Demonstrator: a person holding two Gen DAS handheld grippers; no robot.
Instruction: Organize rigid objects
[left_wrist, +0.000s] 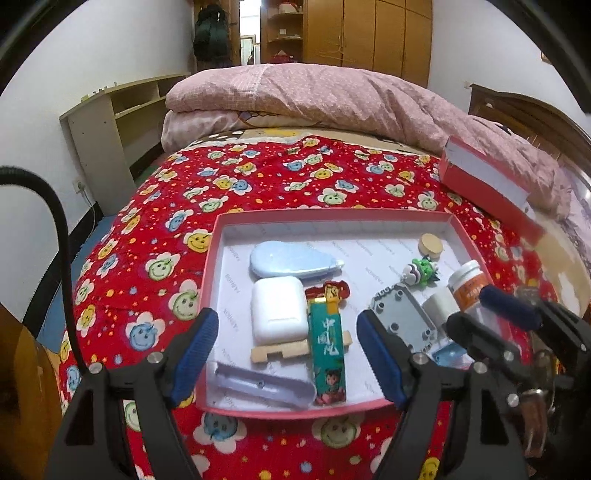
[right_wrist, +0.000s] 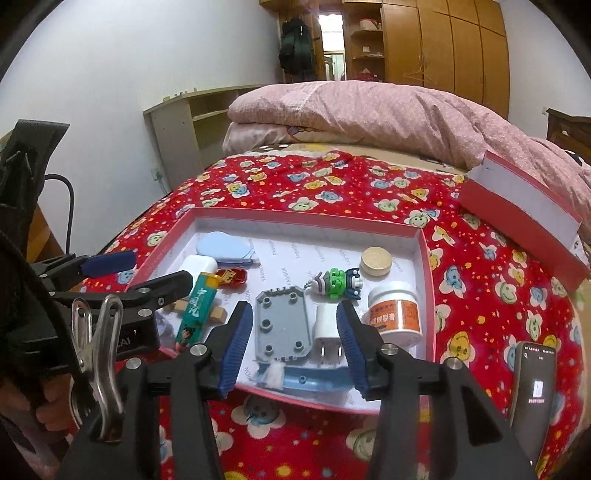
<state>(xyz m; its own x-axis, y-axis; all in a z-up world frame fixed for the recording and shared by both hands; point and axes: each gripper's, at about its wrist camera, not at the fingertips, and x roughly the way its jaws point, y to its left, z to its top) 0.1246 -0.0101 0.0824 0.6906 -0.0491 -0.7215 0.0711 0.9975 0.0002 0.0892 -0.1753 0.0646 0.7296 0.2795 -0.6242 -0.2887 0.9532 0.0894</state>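
Observation:
A pink-rimmed shallow box lies on the red bedspread and holds several small objects. In the left wrist view these include a white earbud case, a green lighter, a light blue tape dispenser and a grey plate. My left gripper is open and empty over the box's near left part. My right gripper is open and empty, its fingers either side of the grey plate and white charger plug. A white jar, toy figure and round wooden lid lie beyond.
The box's red lid lies at the right on the bedspread. A phone lies near right. A folded pink quilt is at the bed's far end. A shelf unit stands left, wardrobes behind.

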